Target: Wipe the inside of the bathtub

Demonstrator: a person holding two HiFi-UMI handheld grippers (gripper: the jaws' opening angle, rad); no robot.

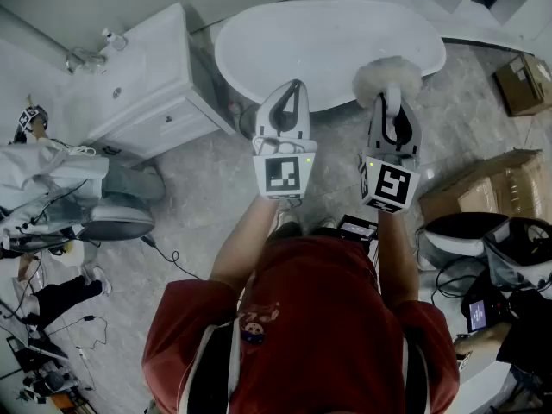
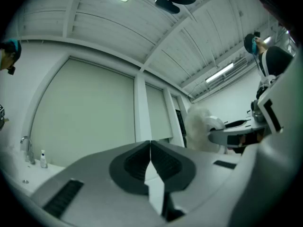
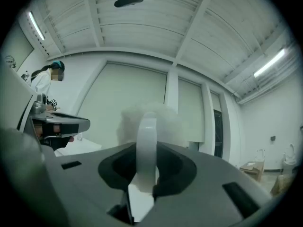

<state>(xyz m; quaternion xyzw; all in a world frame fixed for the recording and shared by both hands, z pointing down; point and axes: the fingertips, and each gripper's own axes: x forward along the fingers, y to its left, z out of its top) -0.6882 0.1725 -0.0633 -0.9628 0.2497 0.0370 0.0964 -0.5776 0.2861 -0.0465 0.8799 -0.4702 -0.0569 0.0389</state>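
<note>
Left gripper [image 1: 291, 89]: jaws closed together, nothing between them; held in front of tub's near rim.
Bathtub [image 1: 319, 37]: white oval, ahead of both grippers, long axis left-right across view.
Right gripper [image 1: 392, 102]: clamped on white handle of fluffy duster [image 1: 385, 76], head over tub's near-right rim.
Judgement: right gripper nearer; basin lies forward-left of duster.

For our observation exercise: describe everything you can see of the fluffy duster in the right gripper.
The duster has a white, fluffy, wool-like head on a white handle that looks plastic. The right gripper is shut on the handle, pointing the head forward, away from the person. In the head view the fluff overlaps the near rim of the bathtub; contact cannot be told.
</note>
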